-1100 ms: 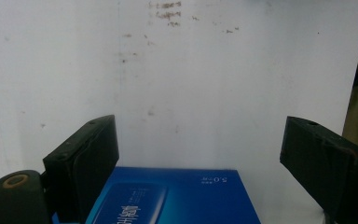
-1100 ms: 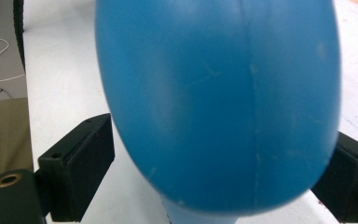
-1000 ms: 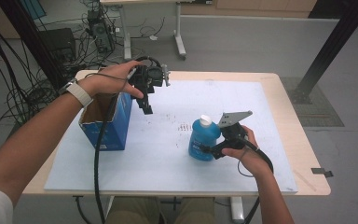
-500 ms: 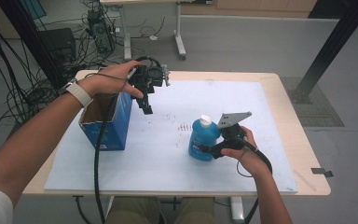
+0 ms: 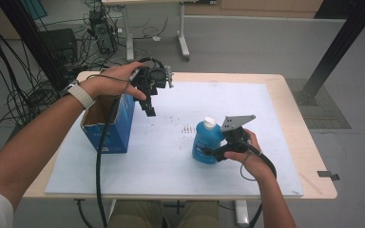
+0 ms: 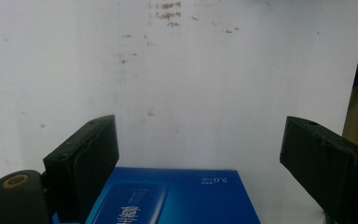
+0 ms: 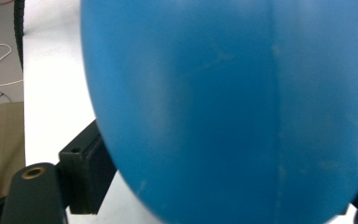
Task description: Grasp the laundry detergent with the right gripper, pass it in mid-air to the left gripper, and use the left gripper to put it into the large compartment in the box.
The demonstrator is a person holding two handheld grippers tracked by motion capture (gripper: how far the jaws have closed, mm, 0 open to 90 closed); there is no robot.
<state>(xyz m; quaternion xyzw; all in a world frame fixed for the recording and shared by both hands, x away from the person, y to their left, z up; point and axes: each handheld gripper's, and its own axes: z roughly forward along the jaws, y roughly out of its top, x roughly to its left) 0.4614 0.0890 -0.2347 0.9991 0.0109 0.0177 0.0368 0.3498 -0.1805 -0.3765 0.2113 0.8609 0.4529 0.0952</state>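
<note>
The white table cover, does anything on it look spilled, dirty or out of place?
Yes. The white cover carries a cluster of small dark specks near its middle, just behind the blue bottle; in the left gripper view they read as brownish stains. Otherwise the bottle stands upright and the open blue box sits squarely at the left edge.

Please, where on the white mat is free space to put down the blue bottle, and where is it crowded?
The widest bare patch of the white mat lies right of the blue bottle, toward the table's far right corner. Another runs along the near edge, between the blue box and the bottle. It is crowded at far left, where the left gripper hangs beside the box.
</note>
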